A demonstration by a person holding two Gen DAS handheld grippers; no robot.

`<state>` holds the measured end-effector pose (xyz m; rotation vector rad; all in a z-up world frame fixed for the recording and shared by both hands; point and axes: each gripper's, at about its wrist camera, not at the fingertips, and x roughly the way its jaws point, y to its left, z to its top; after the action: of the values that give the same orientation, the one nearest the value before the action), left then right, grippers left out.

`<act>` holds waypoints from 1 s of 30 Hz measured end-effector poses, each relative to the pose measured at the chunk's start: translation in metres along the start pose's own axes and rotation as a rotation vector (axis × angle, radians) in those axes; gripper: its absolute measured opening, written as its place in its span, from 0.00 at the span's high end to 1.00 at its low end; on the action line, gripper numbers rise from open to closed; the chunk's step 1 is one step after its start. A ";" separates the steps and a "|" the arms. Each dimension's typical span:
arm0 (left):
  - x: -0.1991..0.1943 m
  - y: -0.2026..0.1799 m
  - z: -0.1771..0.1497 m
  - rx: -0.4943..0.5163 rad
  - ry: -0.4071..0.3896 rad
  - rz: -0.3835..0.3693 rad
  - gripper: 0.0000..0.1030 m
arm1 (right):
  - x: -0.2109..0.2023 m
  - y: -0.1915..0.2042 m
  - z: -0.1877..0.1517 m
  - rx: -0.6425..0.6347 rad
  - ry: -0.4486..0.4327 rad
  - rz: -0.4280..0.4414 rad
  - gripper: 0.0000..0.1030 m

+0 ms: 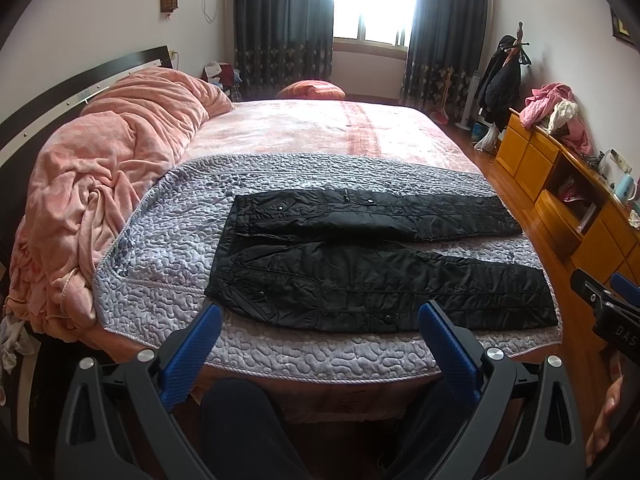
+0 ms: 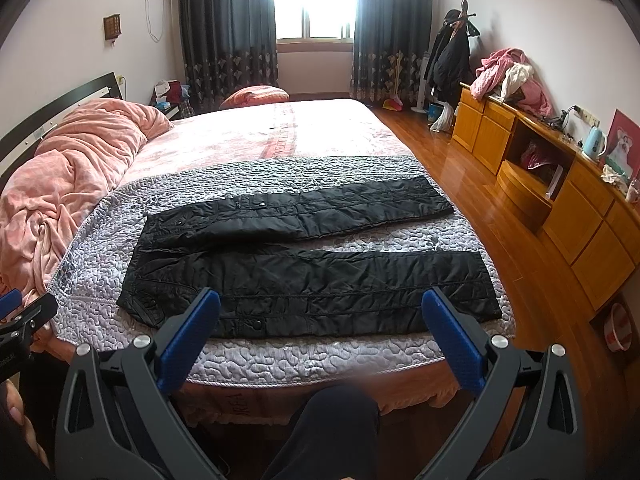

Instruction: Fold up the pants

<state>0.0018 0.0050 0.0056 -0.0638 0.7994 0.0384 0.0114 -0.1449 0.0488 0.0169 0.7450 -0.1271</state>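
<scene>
Bare quilt (image 1: 168, 240) all round the pants (image 1: 380, 280); pink duvet (image 1: 100, 168) heaped leftward.

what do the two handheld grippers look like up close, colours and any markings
Both match. The left gripper and right gripper each have two blue, finely ribbed fingers on black plastic arms with triangular cut-outs and round silver pivot bolts. Seen from the side, the right one's black body shows white letters "DAS". No cables visible. Dark trousers show below.

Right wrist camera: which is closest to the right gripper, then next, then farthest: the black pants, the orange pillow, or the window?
From the right gripper:
1. Black pants, right ahead on the grey quilt.
2. Orange pillow, at the bed's far edge.
3. Window, on the back wall.
</scene>
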 end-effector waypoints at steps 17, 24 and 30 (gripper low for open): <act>0.002 0.004 0.002 0.000 0.001 0.000 0.04 | 0.003 0.001 0.002 0.001 0.001 -0.004 0.02; 0.002 0.003 0.001 0.001 0.000 0.000 0.04 | 0.002 -0.001 0.001 0.002 0.001 -0.004 0.02; 0.002 0.003 0.001 0.001 0.000 0.000 0.04 | 0.002 -0.002 0.001 0.002 0.001 -0.002 0.02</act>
<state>0.0038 0.0079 0.0051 -0.0630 0.7995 0.0385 0.0136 -0.1469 0.0484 0.0187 0.7459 -0.1298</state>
